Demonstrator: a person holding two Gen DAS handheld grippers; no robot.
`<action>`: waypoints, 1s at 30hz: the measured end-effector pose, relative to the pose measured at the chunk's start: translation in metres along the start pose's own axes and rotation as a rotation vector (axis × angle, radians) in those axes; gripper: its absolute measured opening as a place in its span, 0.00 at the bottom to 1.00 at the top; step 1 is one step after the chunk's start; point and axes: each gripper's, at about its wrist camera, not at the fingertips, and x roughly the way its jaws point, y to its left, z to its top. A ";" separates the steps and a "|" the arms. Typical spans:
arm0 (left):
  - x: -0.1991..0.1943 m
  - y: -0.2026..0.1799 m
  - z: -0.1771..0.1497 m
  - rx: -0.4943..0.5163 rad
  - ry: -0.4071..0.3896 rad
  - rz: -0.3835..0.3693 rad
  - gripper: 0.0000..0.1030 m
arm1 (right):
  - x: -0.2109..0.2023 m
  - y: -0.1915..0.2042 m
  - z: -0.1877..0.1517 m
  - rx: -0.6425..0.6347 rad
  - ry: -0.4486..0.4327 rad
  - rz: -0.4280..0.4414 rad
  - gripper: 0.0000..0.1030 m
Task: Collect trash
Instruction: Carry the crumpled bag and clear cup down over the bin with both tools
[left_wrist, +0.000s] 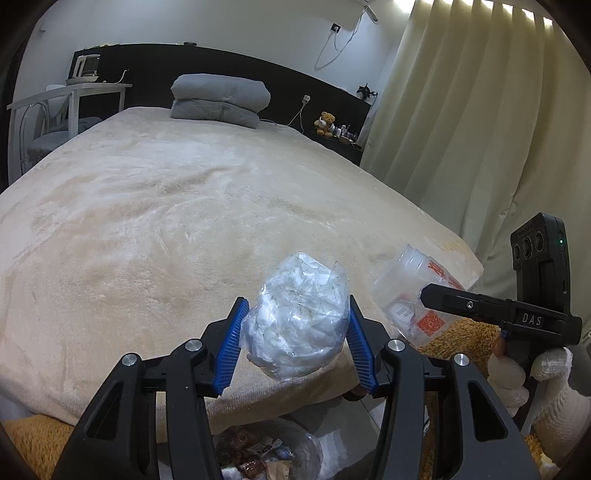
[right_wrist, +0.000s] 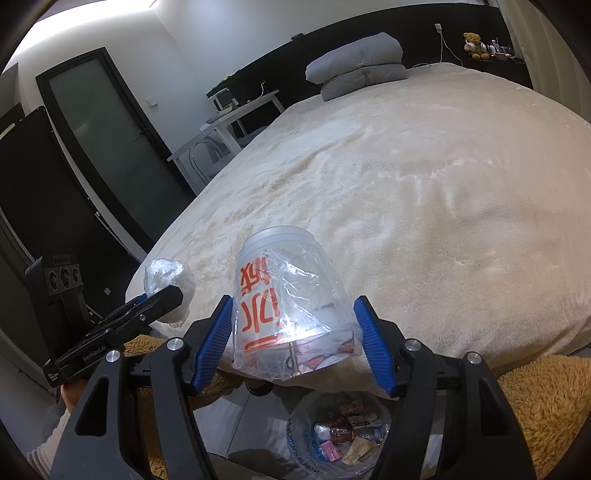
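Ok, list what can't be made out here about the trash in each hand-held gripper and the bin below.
- Trash bin, both wrist views: cut off by the bottom edge and the gripper frames; its contents are too jumbled to identify.
- Plastic cup, right wrist view: the right hand-held gripper shows a gap at one pad, so the grip is unclear.
- Crumpled bag, left wrist view: the contents in the left hand-held gripper are unidentifiable.

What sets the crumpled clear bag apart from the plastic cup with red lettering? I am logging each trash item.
The crumpled clear bag is a shapeless wad stuffed with white scraps; the plastic cup keeps its tapered form. The bag is unprinted; the cup carries red lettering. The bag sits in the left tool; the cup in the right tool. Both are see-through and held above the bed's edge.
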 end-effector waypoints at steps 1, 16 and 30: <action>-0.001 -0.001 -0.003 -0.005 0.005 0.002 0.49 | -0.001 0.001 -0.002 0.001 0.002 0.003 0.64; -0.005 -0.012 -0.040 -0.070 0.087 0.002 0.49 | -0.006 0.003 -0.037 0.039 0.054 0.007 0.64; 0.023 -0.006 -0.074 -0.165 0.268 0.026 0.49 | 0.018 -0.001 -0.065 0.063 0.190 -0.063 0.64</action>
